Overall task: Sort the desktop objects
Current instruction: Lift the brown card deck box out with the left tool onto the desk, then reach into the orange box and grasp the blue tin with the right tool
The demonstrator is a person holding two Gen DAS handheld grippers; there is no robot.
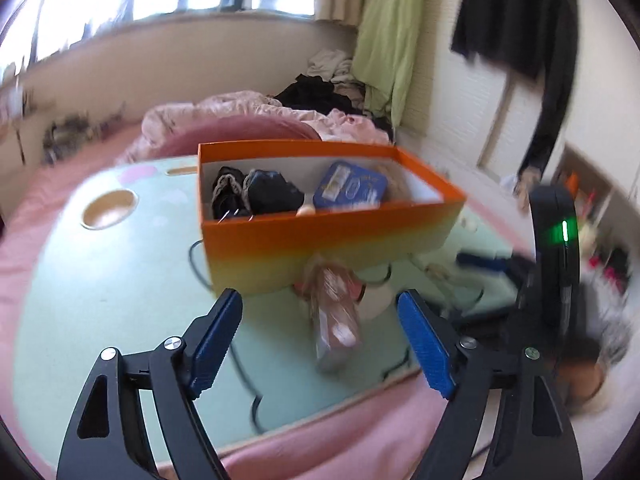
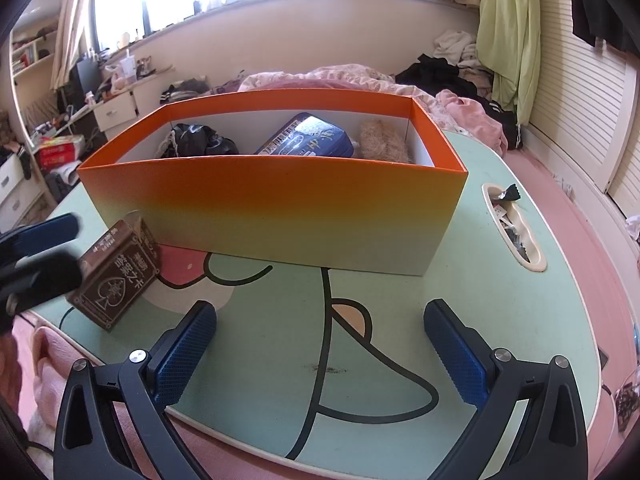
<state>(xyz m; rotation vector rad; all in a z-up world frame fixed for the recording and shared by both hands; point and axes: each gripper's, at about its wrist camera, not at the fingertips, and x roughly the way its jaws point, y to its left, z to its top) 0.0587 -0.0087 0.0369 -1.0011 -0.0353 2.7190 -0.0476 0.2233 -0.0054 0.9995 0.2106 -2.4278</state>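
Both claws stand open with nothing between their pads. The left claw (image 1: 320,316) points at a brown card box (image 2: 116,270), which lies tilted on the green desk (image 2: 280,340), touching the near wall of the orange box (image 2: 280,208). Inside the orange box lie black cloth (image 2: 200,140), a blue tin (image 2: 308,138) and a tan fuzzy item (image 2: 382,138). The right claw (image 2: 320,340) hangs over bare desk.

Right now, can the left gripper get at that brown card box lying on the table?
Probably yes. The left gripper is open, and the brown card box lies between its blue pads in front of the orange box, with nothing covering it.
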